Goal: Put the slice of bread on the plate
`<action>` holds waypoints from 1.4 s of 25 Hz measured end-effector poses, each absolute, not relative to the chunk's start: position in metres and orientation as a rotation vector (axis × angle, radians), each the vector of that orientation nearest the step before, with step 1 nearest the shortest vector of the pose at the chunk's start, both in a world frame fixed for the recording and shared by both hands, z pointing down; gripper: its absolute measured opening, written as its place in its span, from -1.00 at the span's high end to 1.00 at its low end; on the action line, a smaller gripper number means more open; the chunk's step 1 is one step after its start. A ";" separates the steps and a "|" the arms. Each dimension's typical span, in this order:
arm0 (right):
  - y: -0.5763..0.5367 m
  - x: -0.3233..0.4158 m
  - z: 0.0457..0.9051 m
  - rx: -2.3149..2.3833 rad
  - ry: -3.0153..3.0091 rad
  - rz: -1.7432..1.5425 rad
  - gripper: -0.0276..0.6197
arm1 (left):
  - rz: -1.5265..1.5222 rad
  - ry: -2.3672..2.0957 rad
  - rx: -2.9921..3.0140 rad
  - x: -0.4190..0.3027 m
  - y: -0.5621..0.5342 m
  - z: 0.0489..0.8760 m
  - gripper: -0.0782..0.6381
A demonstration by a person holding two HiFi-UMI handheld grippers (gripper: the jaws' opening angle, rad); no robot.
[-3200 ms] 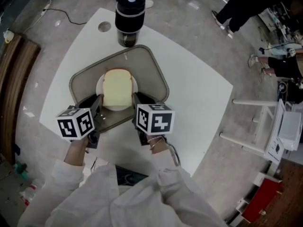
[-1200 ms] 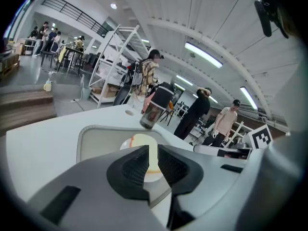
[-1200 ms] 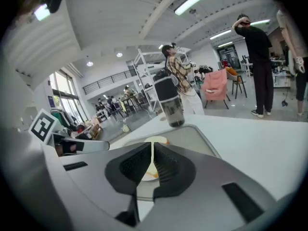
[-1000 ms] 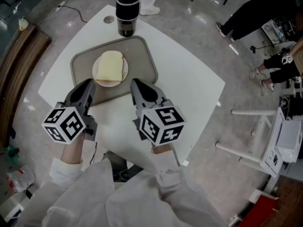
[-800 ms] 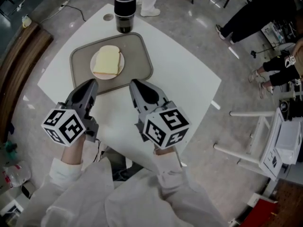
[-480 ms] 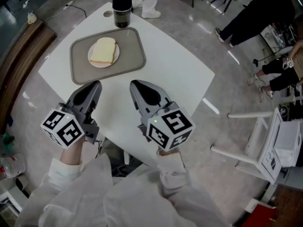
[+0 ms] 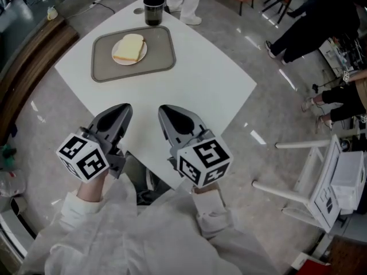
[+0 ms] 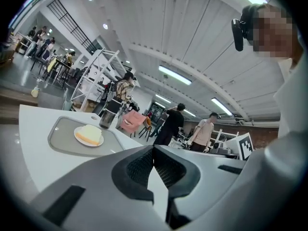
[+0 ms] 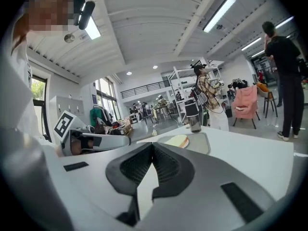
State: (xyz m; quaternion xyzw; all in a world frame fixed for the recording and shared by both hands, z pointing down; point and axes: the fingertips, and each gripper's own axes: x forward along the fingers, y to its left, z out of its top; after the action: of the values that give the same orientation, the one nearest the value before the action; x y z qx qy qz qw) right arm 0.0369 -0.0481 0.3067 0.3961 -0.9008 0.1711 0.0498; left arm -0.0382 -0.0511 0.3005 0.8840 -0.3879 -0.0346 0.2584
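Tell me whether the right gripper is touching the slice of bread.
Apart. Head view: the right gripper hangs at the near corner; bare table separates it from the slice of bread on the plate.

Slice of bread [image 7: 128, 47]: pale crumb with a thin tan crust, lying flat on the plate [image 7: 143, 52]. The plate is small, round and white. It rests left of centre in a grey tray [image 7: 162, 59] at the far corner of the white surface [image 7: 200, 85].
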 end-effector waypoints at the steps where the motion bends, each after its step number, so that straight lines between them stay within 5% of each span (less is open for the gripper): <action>1: -0.042 0.038 0.309 1.206 -2.736 0.532 0.87 | -0.079 -1.052 2.389 -0.036 -0.045 0.304 0.76; 35: -0.011 0.016 0.314 1.355 -2.604 0.523 0.87 | 0.152 -0.946 2.422 -0.029 -0.015 0.322 0.76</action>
State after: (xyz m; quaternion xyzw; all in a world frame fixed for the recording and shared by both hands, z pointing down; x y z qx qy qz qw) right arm 0.0162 -0.0106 0.3143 0.4530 -0.8706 0.1747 0.0798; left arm -0.0287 -0.0152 0.3223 0.8966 -0.3502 0.0562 0.2652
